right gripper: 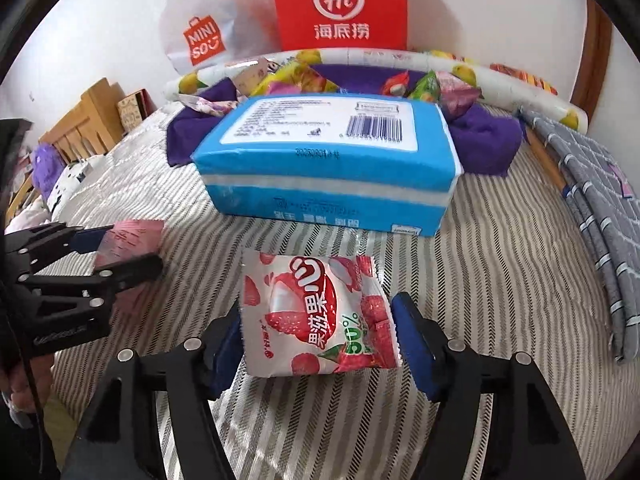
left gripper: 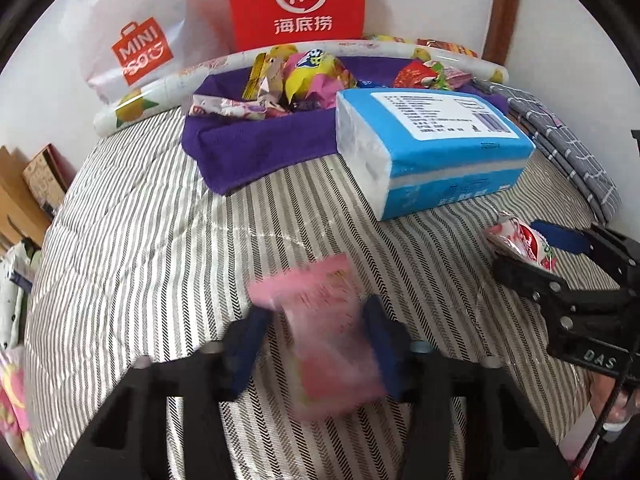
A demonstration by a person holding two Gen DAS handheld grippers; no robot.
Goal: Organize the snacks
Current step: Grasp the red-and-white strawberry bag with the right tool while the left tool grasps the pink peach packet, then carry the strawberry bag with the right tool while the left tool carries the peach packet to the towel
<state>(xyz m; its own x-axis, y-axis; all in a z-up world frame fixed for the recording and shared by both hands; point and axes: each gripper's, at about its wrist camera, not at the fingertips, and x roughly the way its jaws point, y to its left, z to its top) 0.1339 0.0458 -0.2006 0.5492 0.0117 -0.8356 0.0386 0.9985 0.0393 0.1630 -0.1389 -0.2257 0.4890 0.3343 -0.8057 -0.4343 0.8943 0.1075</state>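
**Two wrist views, both facing the wall end of the bed**

My left wrist fisheye looks steeply down along its fingers, close over the grey-and-white striped bedspread (left gripper: 160, 240), toward the blue plastic-wrapped tissue pack (left gripper: 432, 152). My right wrist fisheye sits just beside it, angled the same way and nearer that pack. Both share the pack, the red paper bag (right gripper: 340, 4) against the wall, and each catches the other's black gripper at its edge.

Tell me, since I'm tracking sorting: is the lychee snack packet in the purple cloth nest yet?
Out. The lychee snack packet lies on the striped bedcover, between the right gripper fingers.
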